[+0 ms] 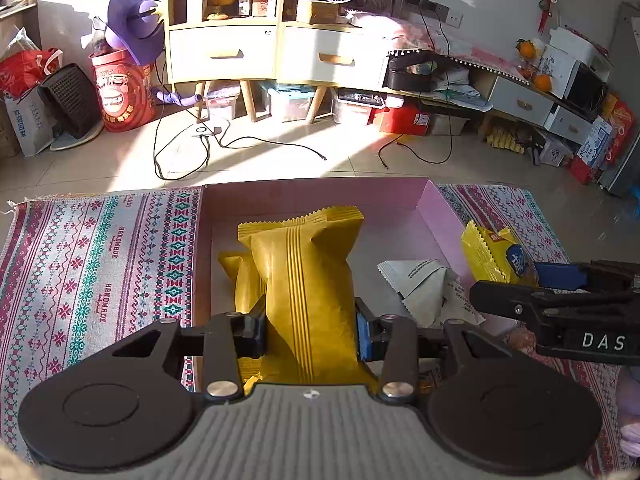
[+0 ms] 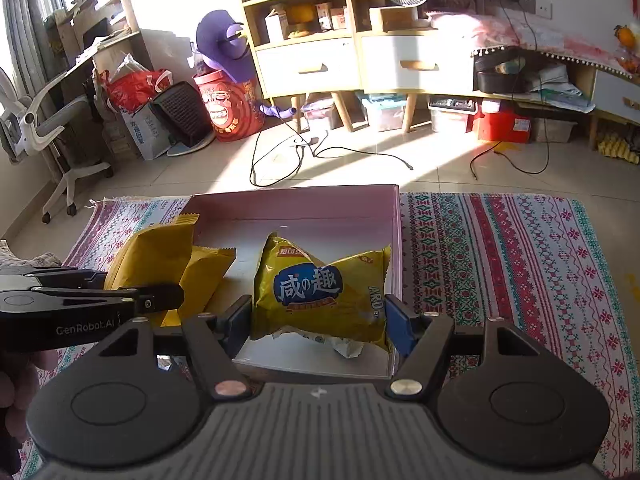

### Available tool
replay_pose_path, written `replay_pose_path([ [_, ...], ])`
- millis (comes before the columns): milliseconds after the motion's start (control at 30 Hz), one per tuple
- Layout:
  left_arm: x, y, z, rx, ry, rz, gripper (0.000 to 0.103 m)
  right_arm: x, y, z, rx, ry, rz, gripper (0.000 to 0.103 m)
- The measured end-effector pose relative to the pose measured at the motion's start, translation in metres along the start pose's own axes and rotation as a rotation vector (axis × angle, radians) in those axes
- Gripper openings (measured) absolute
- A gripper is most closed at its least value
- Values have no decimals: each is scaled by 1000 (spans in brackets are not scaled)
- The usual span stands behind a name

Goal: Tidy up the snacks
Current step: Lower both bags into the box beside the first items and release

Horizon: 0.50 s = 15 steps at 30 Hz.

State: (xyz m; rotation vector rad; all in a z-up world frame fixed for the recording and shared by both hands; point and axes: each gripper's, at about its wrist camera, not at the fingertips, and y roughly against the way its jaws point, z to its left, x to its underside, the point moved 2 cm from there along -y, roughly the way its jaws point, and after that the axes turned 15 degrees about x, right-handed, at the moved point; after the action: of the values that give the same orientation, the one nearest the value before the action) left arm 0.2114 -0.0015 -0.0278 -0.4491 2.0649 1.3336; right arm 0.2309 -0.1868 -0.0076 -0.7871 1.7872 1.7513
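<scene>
A pink box (image 1: 440, 216) (image 2: 296, 204) lies on a patterned cloth. My left gripper (image 1: 310, 330) is shut on a mustard-yellow snack packet (image 1: 304, 280) and holds it over the box's left part, above another mustard packet (image 1: 240, 276). My right gripper (image 2: 318, 320) is shut on a yellow packet with a blue label (image 2: 320, 288), over the box's right part. A white packet (image 1: 424, 288) lies in the box under it. The right gripper shows at the right of the left wrist view (image 1: 560, 300); the left one (image 2: 80, 300) with its packet (image 2: 156, 256) shows at the left of the right wrist view.
The patterned cloth (image 1: 100, 264) (image 2: 520, 264) spreads on a tiled floor either side of the box. Black cables (image 1: 192, 152) trail on the floor beyond. Cabinets (image 1: 280, 52), a red bucket (image 1: 120, 92) and storage boxes stand along the far wall.
</scene>
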Motion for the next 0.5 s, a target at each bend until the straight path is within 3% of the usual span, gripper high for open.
replay_pose_path([
  [500,3,-47,-4,-12,-69,65,47,-22,-45,8,19,-31,20,65],
])
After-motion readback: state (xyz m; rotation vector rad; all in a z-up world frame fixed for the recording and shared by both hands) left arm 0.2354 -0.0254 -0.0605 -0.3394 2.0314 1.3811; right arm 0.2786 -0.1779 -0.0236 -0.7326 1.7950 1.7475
